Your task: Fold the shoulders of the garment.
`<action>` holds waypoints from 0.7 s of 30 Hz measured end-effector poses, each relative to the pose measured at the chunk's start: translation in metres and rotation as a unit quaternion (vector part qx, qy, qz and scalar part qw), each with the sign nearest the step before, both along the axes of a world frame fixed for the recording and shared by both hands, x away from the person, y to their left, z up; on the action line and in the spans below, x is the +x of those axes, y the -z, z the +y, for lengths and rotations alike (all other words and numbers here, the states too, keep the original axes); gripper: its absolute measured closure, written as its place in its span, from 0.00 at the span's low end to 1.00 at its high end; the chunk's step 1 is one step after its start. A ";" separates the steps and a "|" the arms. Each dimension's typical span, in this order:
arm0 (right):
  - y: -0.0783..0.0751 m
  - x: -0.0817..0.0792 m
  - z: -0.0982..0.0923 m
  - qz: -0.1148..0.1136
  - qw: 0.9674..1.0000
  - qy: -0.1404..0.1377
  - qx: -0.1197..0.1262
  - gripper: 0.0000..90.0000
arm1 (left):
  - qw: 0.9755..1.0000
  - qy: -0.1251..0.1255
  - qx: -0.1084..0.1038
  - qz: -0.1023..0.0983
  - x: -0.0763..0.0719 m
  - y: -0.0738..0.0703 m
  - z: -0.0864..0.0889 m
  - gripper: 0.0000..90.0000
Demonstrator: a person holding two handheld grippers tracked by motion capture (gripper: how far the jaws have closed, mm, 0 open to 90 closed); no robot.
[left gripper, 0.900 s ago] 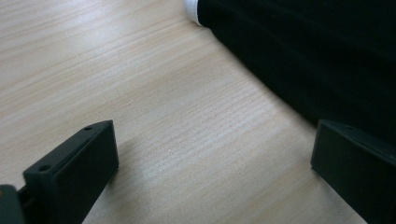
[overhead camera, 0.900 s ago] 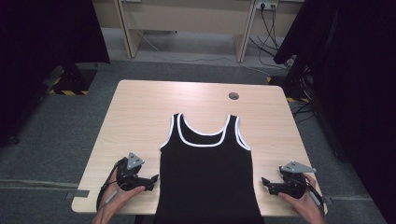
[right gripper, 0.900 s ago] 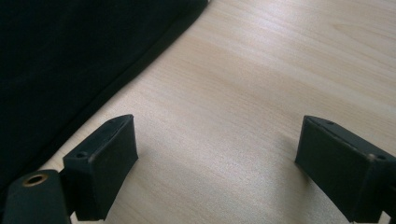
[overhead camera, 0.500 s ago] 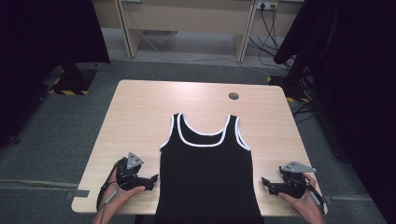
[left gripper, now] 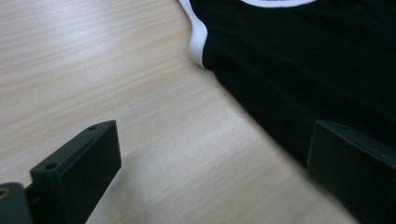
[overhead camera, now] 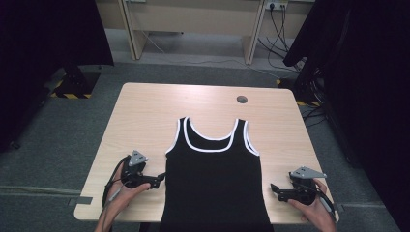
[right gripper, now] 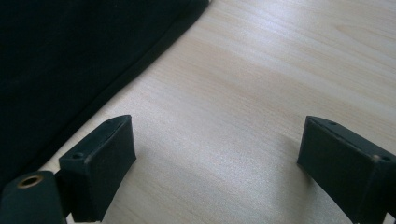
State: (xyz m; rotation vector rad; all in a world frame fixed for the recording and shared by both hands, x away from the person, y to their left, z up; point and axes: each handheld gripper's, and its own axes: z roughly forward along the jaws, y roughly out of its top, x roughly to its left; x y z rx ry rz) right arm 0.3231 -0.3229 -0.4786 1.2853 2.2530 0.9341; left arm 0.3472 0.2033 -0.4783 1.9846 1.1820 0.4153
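A black tank top (overhead camera: 212, 179) with white trim at neck and armholes lies flat on the wooden table (overhead camera: 145, 116), its hem hanging over the front edge. My left gripper (overhead camera: 158, 180) rests on the table at the shirt's left side, jaws wide apart and empty. In the left gripper view the shirt (left gripper: 303, 65) reaches one jaw, with bare wood between the jaws. My right gripper (overhead camera: 274, 189) sits on the table just right of the shirt, open and empty. The right gripper view shows the shirt's side edge (right gripper: 84, 60) beyond the jaws.
A round cable hole (overhead camera: 241, 99) sits near the table's far right. Desk legs and cables (overhead camera: 275, 29) stand on the floor beyond. Dark curtains (overhead camera: 43, 43) hang at both sides.
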 end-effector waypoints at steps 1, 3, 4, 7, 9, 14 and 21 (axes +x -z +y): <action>0.000 0.000 0.000 0.000 1.000 0.000 0.000 0.13 | 1.000 -0.002 0.000 0.001 0.006 -0.001 -0.001 0.02; 0.000 0.000 0.000 0.000 1.000 0.000 0.000 0.13 | 1.000 -0.003 0.002 -0.001 0.010 -0.001 -0.003 0.02; 0.000 0.000 0.000 0.000 1.000 0.000 0.000 0.13 | 1.000 -0.001 0.004 -0.001 0.012 -0.002 -0.003 0.02; 0.000 0.000 0.000 0.000 1.000 0.000 0.000 0.12 | 1.000 -0.002 0.004 -0.003 0.022 -0.006 -0.006 0.02; 0.000 0.000 0.000 0.000 1.000 0.000 0.000 0.12 | 1.000 -0.002 0.005 -0.005 0.030 -0.007 -0.008 0.03; 0.000 0.000 0.000 0.001 1.000 0.000 0.001 0.12 | 1.000 -0.012 0.011 -0.005 0.047 -0.005 -0.010 0.03; 0.000 0.001 0.000 0.001 1.000 -0.003 0.001 0.12 | 0.999 -0.024 0.017 -0.013 0.082 -0.017 -0.025 0.03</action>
